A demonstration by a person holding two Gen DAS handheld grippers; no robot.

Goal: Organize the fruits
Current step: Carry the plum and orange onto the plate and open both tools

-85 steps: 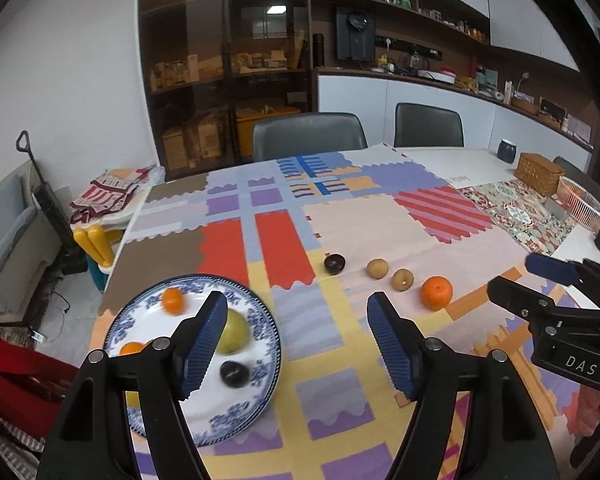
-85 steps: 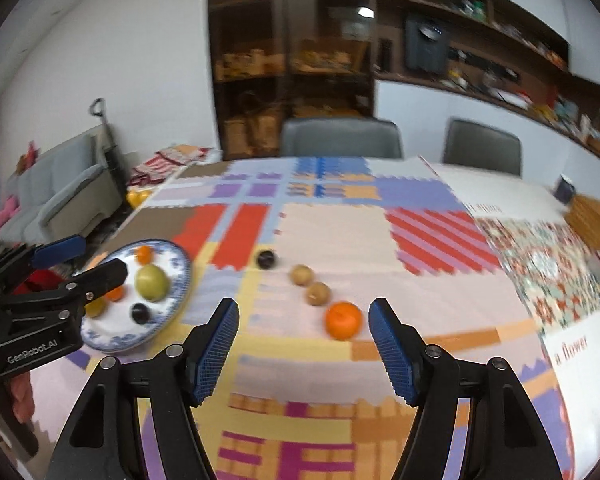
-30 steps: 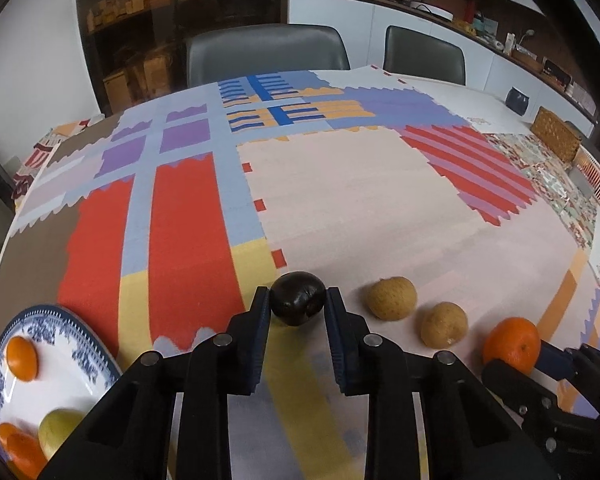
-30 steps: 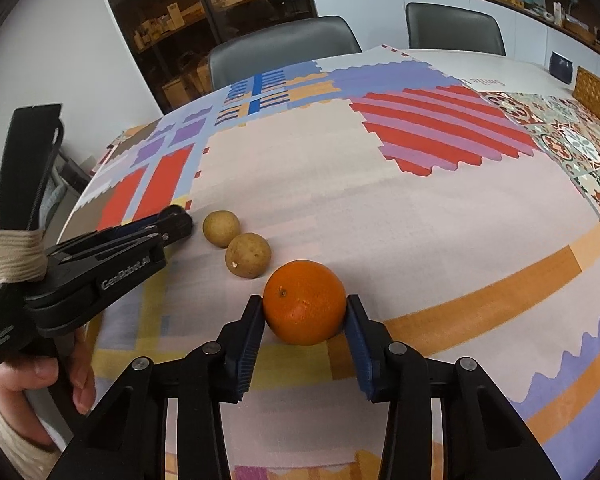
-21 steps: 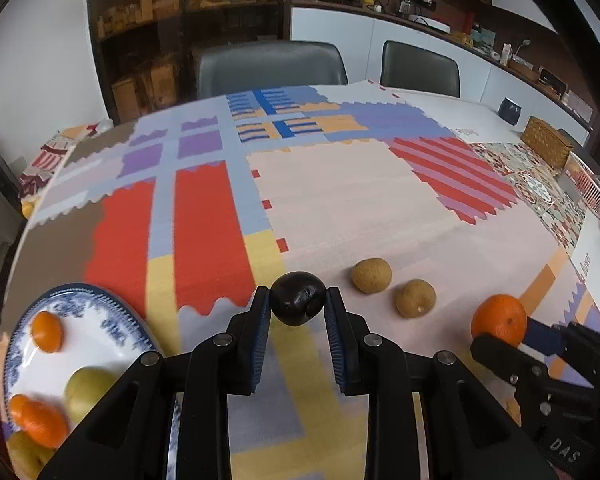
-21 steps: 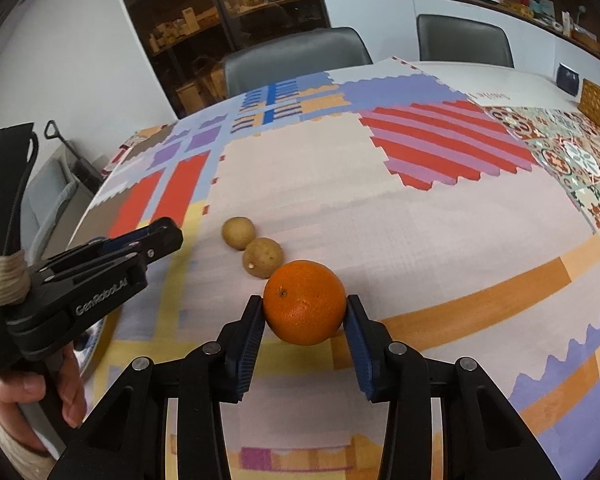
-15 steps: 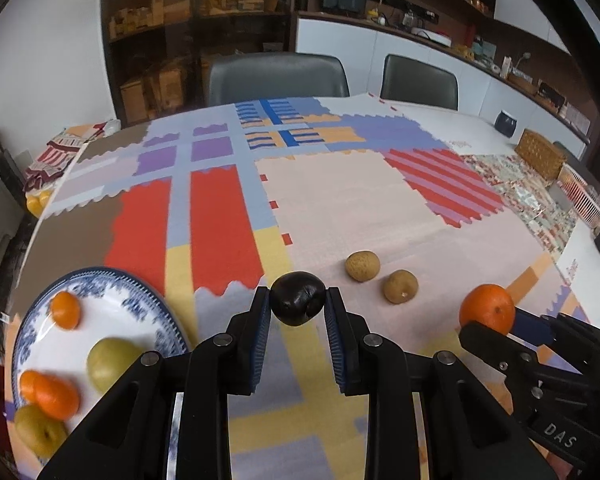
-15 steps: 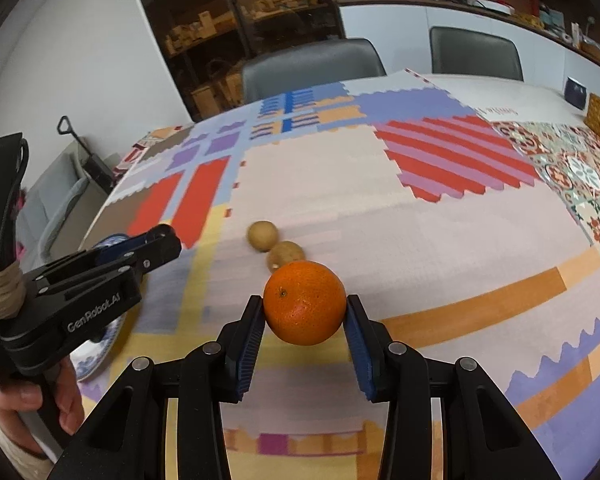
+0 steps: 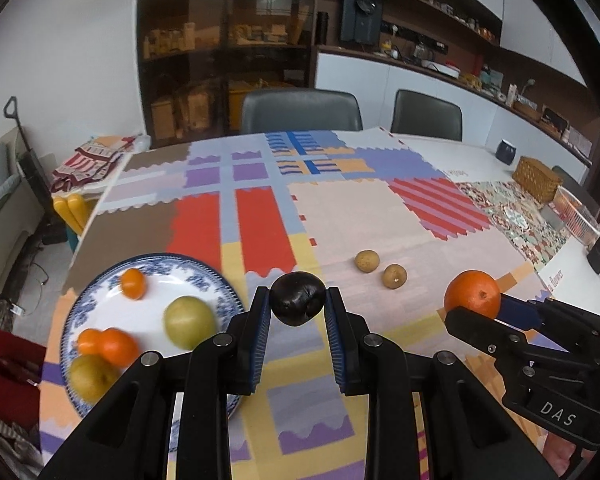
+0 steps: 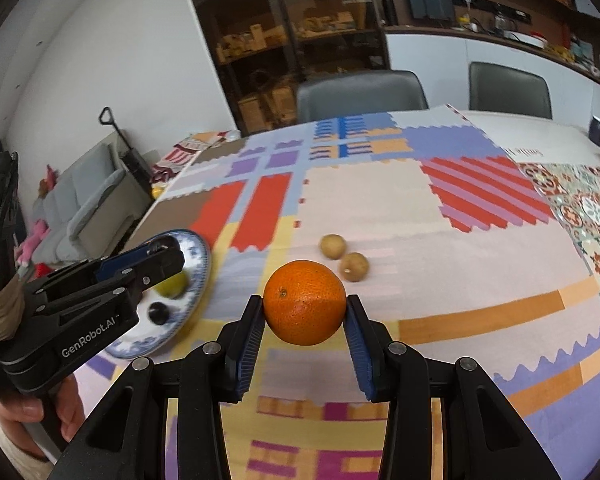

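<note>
My left gripper (image 9: 298, 306) is shut on a dark plum (image 9: 297, 298) and holds it above the cloth, right of the blue-and-white plate (image 9: 80, 304). The plate holds small oranges, a green fruit (image 9: 189, 322) and a yellowish fruit. My right gripper (image 10: 305, 314) is shut on a large orange (image 10: 305, 302), lifted above the table; it also shows in the left wrist view (image 9: 473, 294). Two brown round fruits (image 9: 367, 261) (image 9: 394, 276) lie on the pink patch. The right wrist view shows the plate (image 10: 198, 276) with a dark fruit (image 10: 159, 313), partly hidden by the left gripper.
A patchwork cloth (image 9: 260, 208) covers the table. Two grey chairs (image 9: 300, 110) stand at the far edge. A wicker basket (image 9: 536, 178), a dark mug (image 9: 506, 152) and a wire basket (image 9: 576, 212) sit at the far right.
Both grippers have closed on their fruits and lifted them off the cloth, pulling back and up. The plate has come further into the left wrist view.
</note>
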